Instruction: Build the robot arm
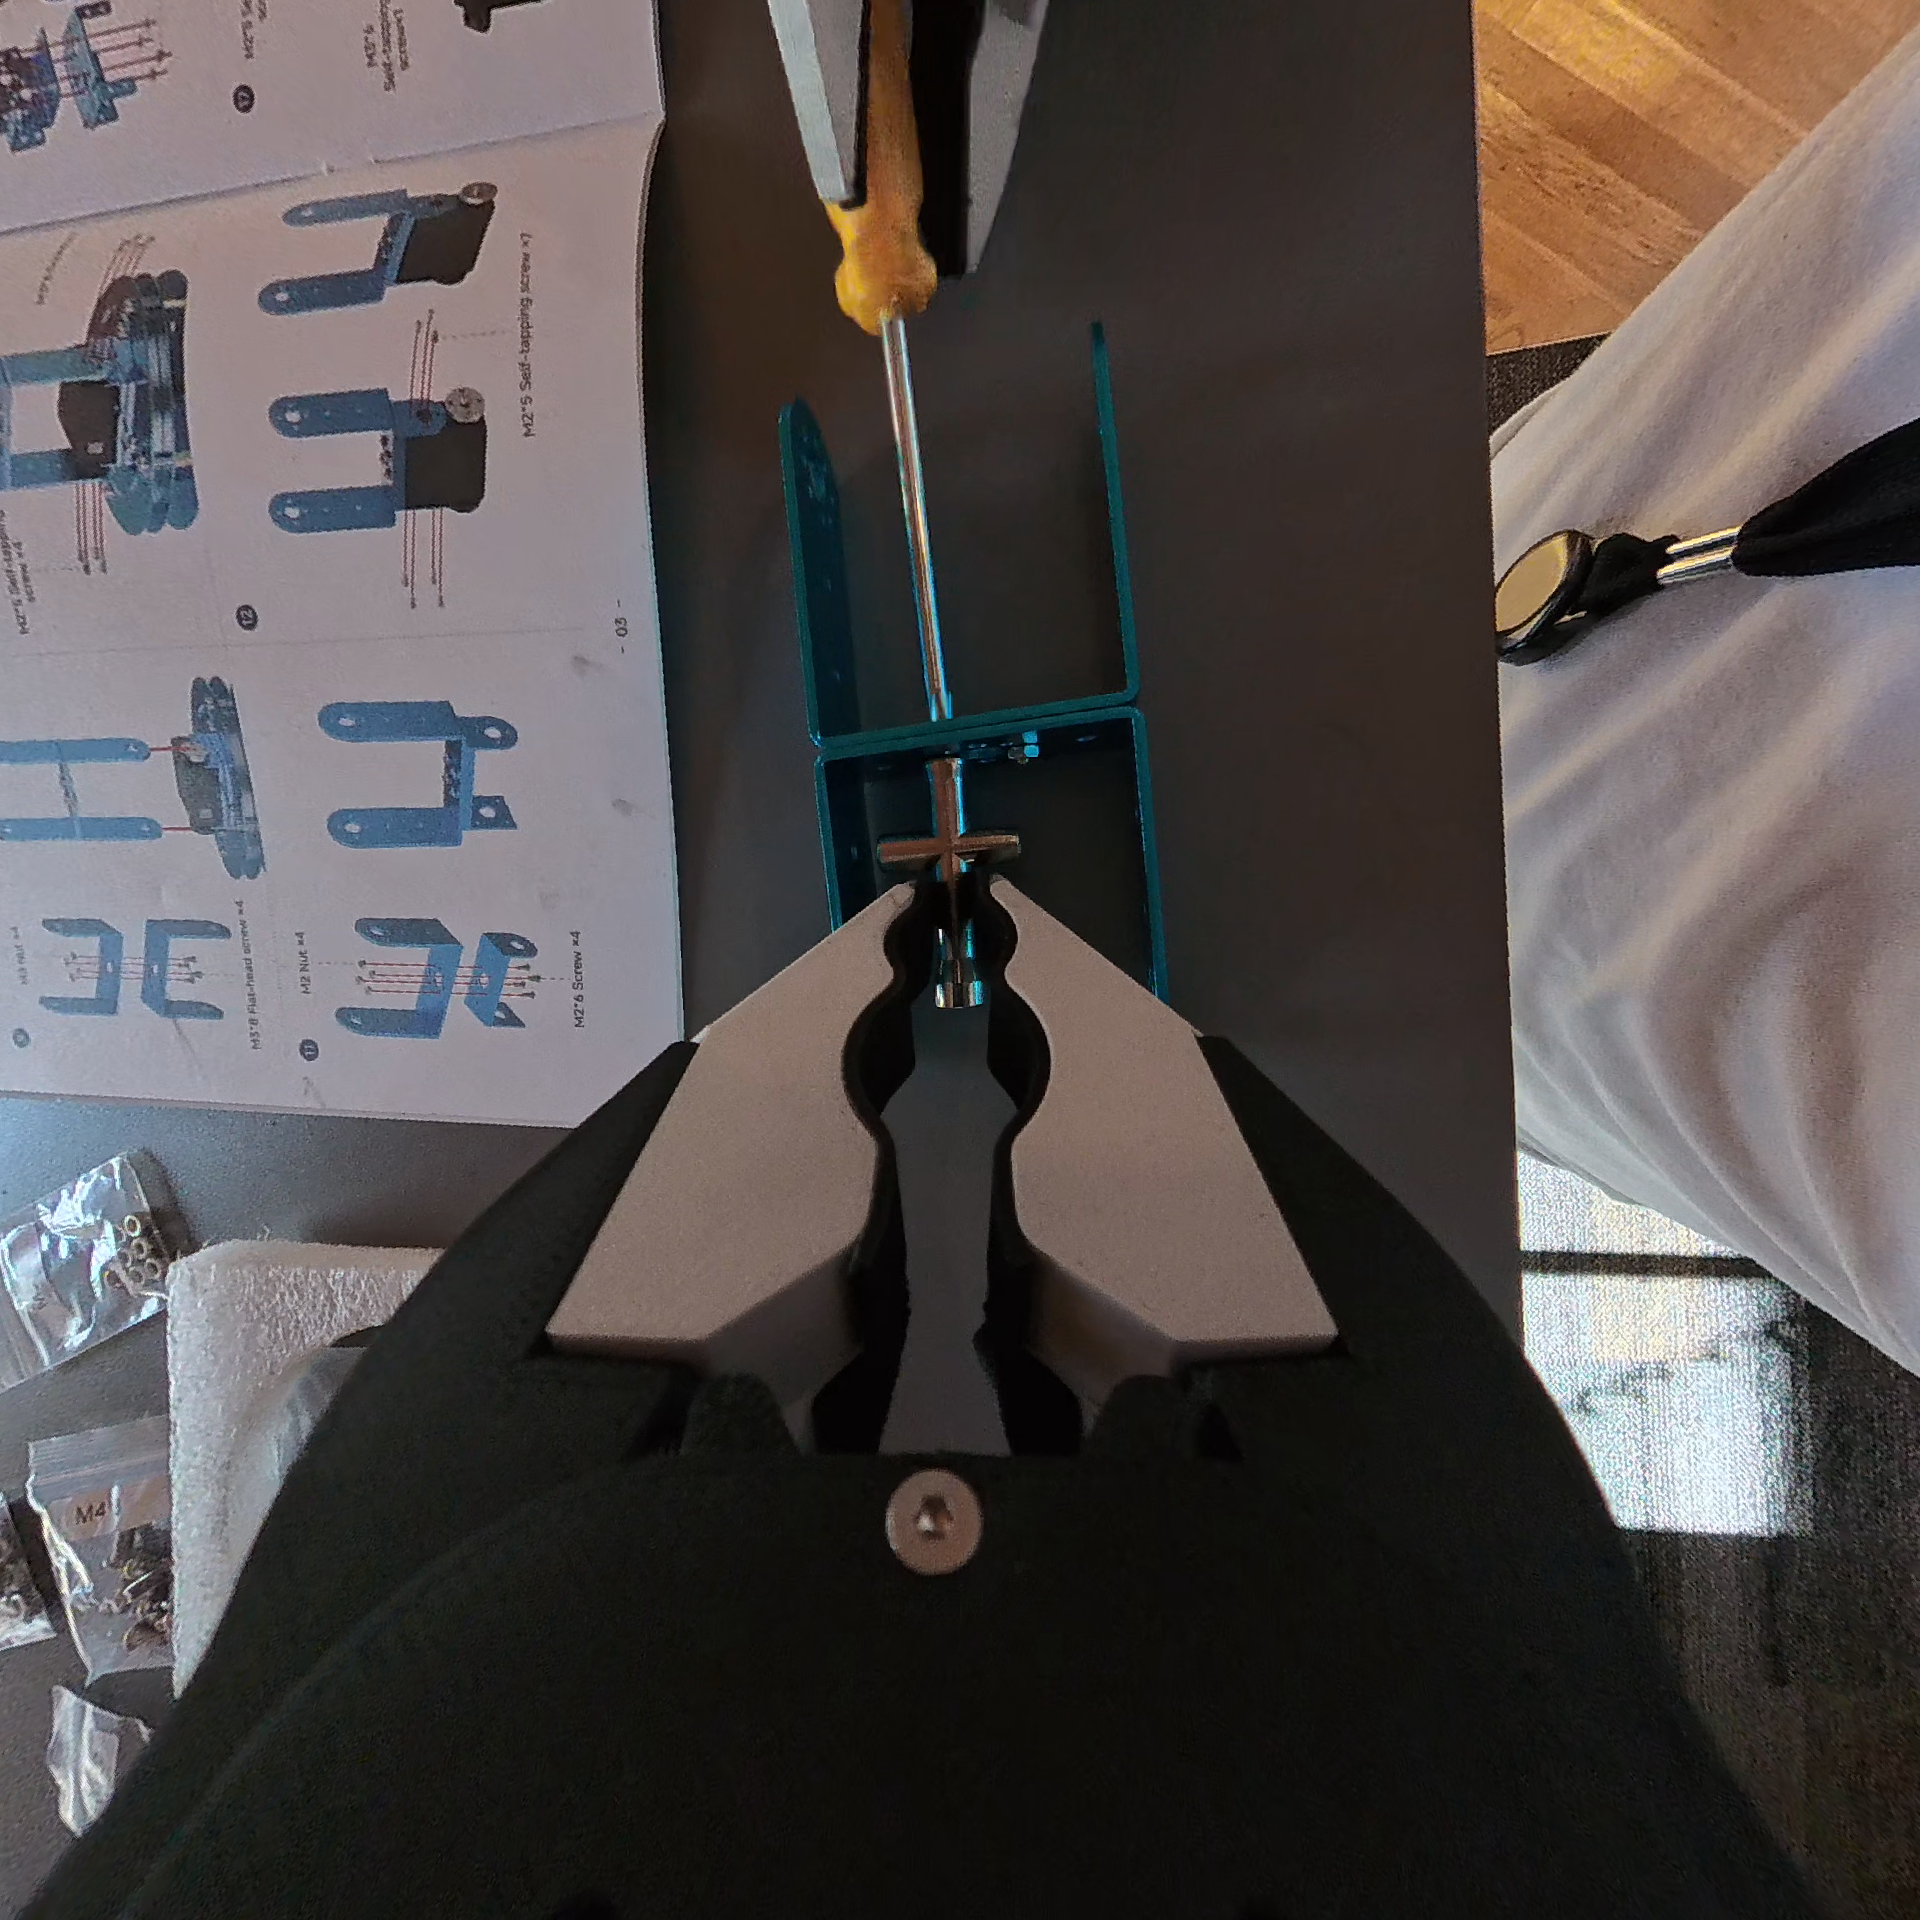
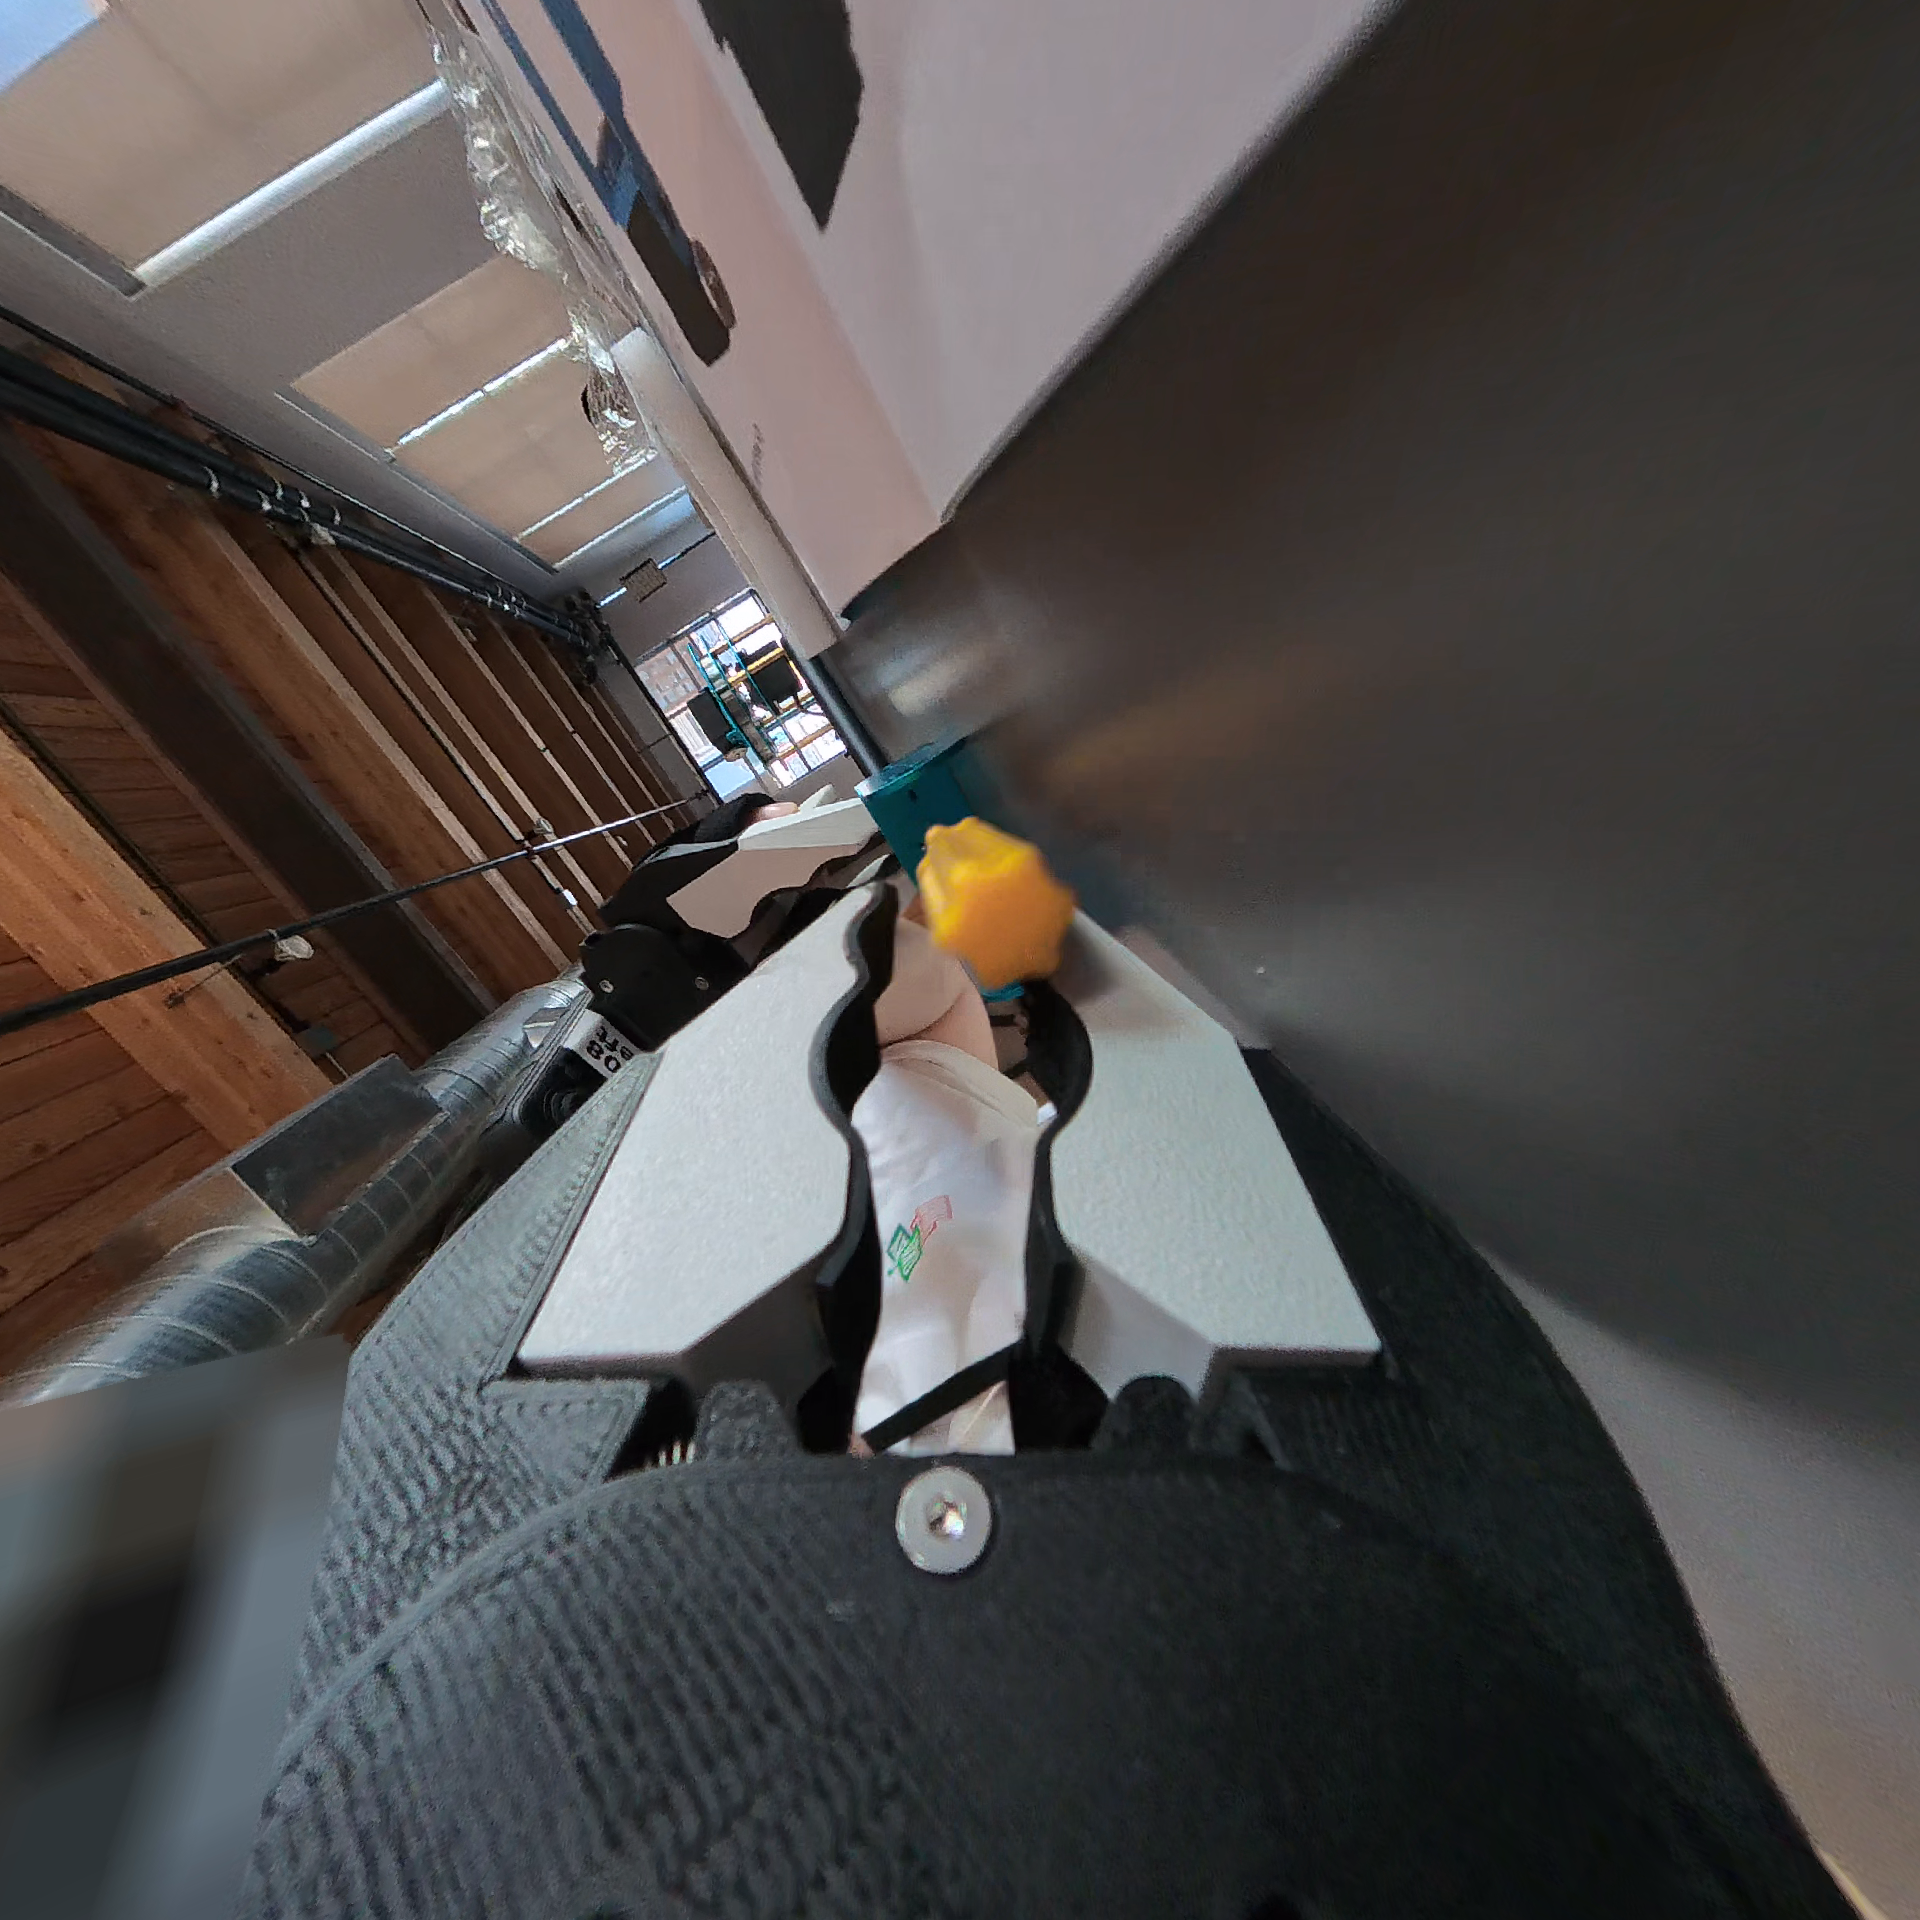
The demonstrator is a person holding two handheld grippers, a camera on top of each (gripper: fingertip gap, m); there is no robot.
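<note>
Left of the jaws lies an open manual (image 1: pixel 312 540) on the dark table (image 1: pixel 1299 520). Nearer, bagged screws (image 1: pixel 88 1257) sit beside white foam (image 1: pixel 249 1382). A badge reel (image 1: pixel 1548 597) hangs right.

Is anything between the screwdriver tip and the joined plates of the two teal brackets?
Nothing visible: the screwdriver shaft runs between the far bracket's arms to the joined plates, with the cross wrench on the opposite side.
</note>
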